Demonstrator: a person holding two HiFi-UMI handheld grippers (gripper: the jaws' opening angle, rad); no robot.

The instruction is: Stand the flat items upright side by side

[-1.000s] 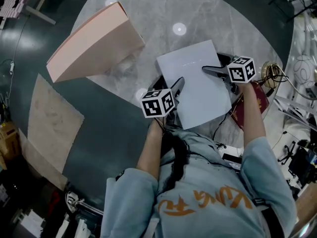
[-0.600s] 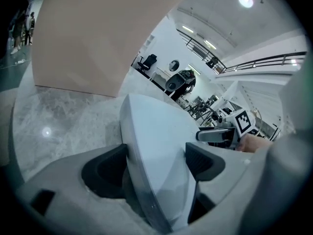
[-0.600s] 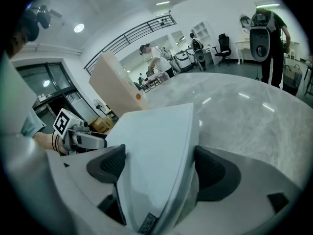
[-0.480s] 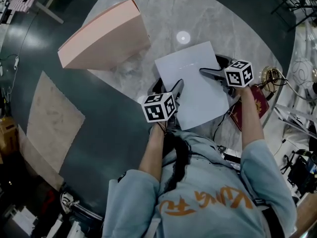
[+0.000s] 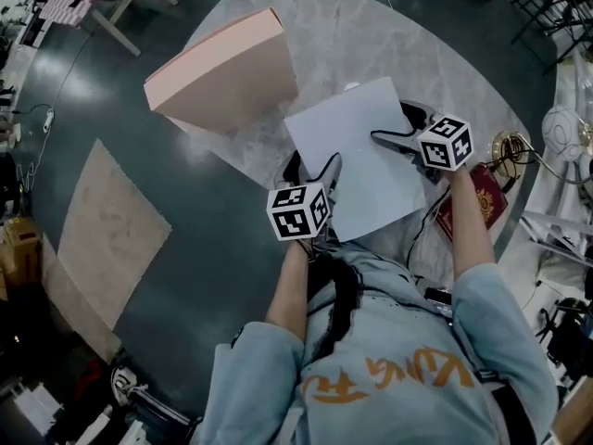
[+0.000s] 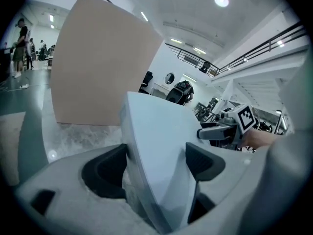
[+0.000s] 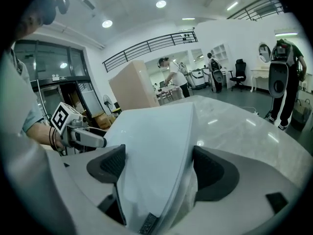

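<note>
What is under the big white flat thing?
Around the white flat item, clamped by the left hand-held gripper and the right hand-held gripper, only grey marble table shows. The patch right beneath it is covered, so I cannot tell what lies there.

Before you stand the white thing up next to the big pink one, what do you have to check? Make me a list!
1. Left claw gripping the flat white book: ok.
2. Right claw gripping it too: ok.
3. Tall pink cardboard box standing upright: ok.
4. Bare grey marble table beside the box: ok.
5. White book upright: not ok, its broad face shows from above.
6. Flat red booklet out of the way: ok, it lies off to the right.
</note>
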